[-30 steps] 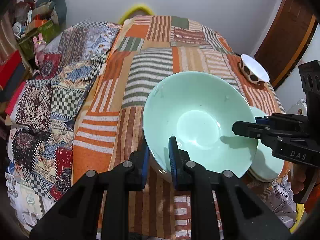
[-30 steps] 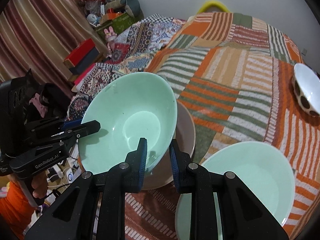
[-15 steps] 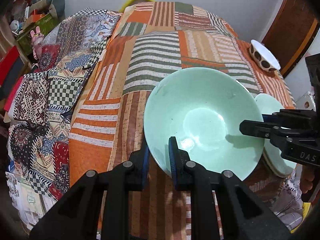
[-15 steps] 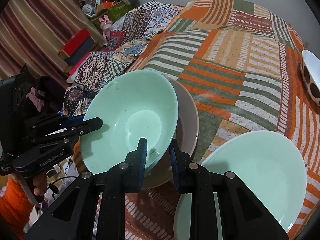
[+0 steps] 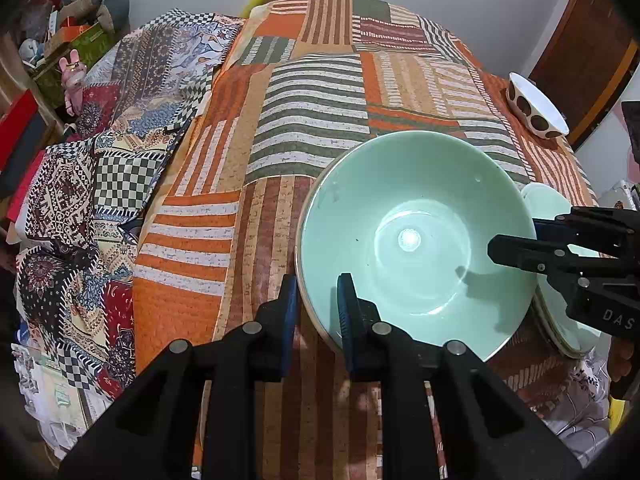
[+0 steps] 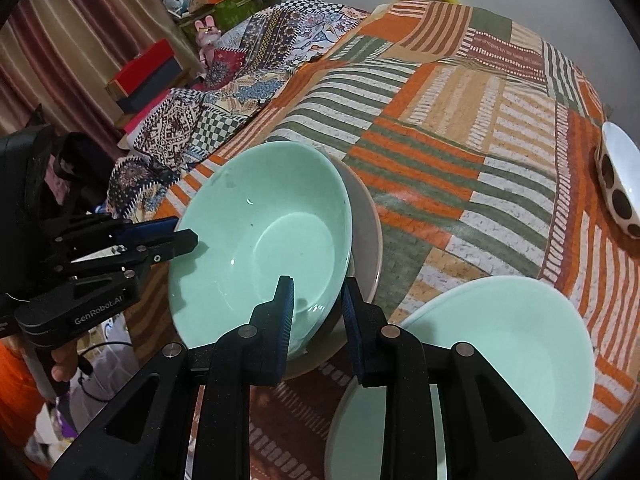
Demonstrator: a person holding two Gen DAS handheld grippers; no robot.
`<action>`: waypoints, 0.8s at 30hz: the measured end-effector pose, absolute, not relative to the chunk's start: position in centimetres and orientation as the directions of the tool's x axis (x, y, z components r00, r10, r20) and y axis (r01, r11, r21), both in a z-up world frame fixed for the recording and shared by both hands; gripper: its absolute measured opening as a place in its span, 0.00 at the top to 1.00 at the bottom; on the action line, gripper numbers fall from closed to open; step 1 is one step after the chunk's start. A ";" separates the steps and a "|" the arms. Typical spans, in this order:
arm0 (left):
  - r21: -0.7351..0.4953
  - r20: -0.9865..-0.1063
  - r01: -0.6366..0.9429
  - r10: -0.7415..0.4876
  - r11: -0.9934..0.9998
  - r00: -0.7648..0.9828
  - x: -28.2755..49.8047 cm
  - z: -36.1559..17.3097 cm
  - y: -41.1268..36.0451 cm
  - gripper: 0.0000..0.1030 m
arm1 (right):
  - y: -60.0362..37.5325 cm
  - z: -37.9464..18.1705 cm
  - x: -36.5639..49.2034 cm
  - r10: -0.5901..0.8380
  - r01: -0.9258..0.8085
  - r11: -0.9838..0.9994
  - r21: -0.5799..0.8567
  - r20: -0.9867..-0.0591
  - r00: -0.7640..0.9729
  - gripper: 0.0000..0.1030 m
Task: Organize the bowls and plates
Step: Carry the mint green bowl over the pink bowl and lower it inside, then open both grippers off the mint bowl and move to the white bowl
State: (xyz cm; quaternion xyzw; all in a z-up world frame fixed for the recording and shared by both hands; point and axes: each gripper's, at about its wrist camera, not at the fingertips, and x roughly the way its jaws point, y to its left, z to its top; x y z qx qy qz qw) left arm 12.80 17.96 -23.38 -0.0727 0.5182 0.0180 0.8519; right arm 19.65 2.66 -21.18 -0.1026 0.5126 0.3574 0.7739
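Two mint-green bowls [image 6: 260,240] [image 6: 500,356], one beige plate [image 6: 366,232], one brown-spotted white bowl [image 6: 618,184], two tongs [image 5: 316,304] [image 6: 318,308]

Patchwork tablecloth [image 5: 312,120], pink bunny toy [image 5: 71,76]

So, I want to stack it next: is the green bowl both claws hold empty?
Empty. The green bowl shows a bare glossy inside in both views, only a light glint at its centre. It sits in a beige plate.
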 end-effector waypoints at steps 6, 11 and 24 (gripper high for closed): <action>-0.090 -0.896 -0.112 -0.031 0.990 0.444 12.9 -23.0 17.9 0.76 | 2.7 -21.0 19.7 0.433 -0.665 0.720 0.197 -0.877 0.209 0.77; -0.025 -0.875 -0.105 0.029 0.994 0.483 13.1 -20.9 17.3 0.66 | 1.4 -19.4 19.6 0.441 -0.670 0.721 0.177 -0.863 0.246 0.55; 0.005 -0.712 0.001 0.002 1.000 0.702 15.0 -10.4 10.4 0.38 | -10.0 -12.6 23.1 0.472 -0.541 0.821 0.184 -0.752 0.461 0.51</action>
